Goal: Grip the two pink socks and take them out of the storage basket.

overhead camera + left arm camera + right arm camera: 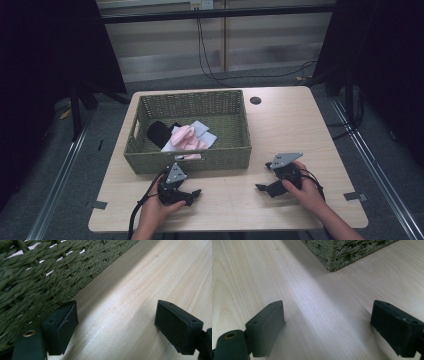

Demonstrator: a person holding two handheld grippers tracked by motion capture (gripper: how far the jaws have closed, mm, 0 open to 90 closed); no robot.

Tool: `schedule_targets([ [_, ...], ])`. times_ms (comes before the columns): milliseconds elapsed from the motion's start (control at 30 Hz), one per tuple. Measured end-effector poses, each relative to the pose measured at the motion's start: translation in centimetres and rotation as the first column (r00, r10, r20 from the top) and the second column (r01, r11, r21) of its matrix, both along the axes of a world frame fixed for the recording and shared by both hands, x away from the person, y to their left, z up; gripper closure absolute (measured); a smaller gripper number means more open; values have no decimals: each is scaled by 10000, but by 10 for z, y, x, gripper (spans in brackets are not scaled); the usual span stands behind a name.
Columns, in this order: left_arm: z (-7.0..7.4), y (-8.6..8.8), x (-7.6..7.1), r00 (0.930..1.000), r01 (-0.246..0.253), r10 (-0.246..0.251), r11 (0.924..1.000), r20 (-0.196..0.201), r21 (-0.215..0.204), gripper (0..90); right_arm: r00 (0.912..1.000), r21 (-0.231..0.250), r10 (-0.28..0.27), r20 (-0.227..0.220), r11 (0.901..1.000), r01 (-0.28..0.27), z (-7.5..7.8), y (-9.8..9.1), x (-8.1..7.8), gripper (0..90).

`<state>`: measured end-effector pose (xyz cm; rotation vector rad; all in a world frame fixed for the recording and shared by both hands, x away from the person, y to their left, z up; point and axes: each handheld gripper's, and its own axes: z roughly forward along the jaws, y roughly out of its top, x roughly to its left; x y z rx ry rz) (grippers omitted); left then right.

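Worktop: pale wood-grain board with rounded corners and a small round black grommet lying at about 12 o'clock, near the far edge.

Basket: rectangular, woven from twisted olive-green cord, sitting left of centre toward 11 o'clock. The weave is showing coarse and ropey in the left gripper view, with small gaps letting light through. One corner of it is appearing at 12 o'clock in the right gripper view.

Contents of the basket: soft folded cloths. A pink cloth is lying crumpled in the middle, a pale blue cloth is lying flat just beyond it at 1 o'clock, and a black rolled cloth is touching the pink one at 9 o'clock. All are resting inside the basket walls.

Left gripper: resting low over the worktop at 6 o'clock of the basket, just beside its near wall. Its blocky, matte black jaws are standing spread wide, with bare wood between them.

Right gripper: sitting at 4 o'clock of the basket, clear of it, a hand wrapping around its body. Its jaws are likewise standing spread, with nothing but wood grain between them.

Both grippers are carrying grey three-cornered plates on top.
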<state>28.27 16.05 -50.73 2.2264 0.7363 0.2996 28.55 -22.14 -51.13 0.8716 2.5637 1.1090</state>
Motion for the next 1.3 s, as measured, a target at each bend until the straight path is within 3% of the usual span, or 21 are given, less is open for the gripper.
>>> schedule_targets([
  [233, 6, -2, 1, 9991, -86, 102, 9993, -416, 372, 243, 10000, 0, 1, 0, 10000, -1, 0, 0, 0, 110],
  [400, 19, -1, 4, 9967, -65, 82, 9998, -806, 204, 245, 10000, 4, 1, -2, 10000, -1, 0, 0, 0, 110],
  [433, 22, -1, 4, 9961, -30, 32, 10000, -887, 19, 245, 10000, 4, 1, -1, 10000, -1, 0, 0, 0, 110],
  [667, 57, -4, 9, 9931, 326, -310, 9994, -1128, 121, 245, 10000, 3, 1, -1, 10000, -1, 0, 0, 0, 110],
  [767, 71, -5, 12, 9920, 467, -418, 9982, -1194, 387, 246, 10000, 1, 2, 0, 10000, -2, 0, 0, 0, 110],
  [1300, 132, -5, 37, 9864, 538, -523, 9985, -1560, 52, 246, 10000, -2, 14, 11, 10000, -14, 0, 0, 0, 110],
])
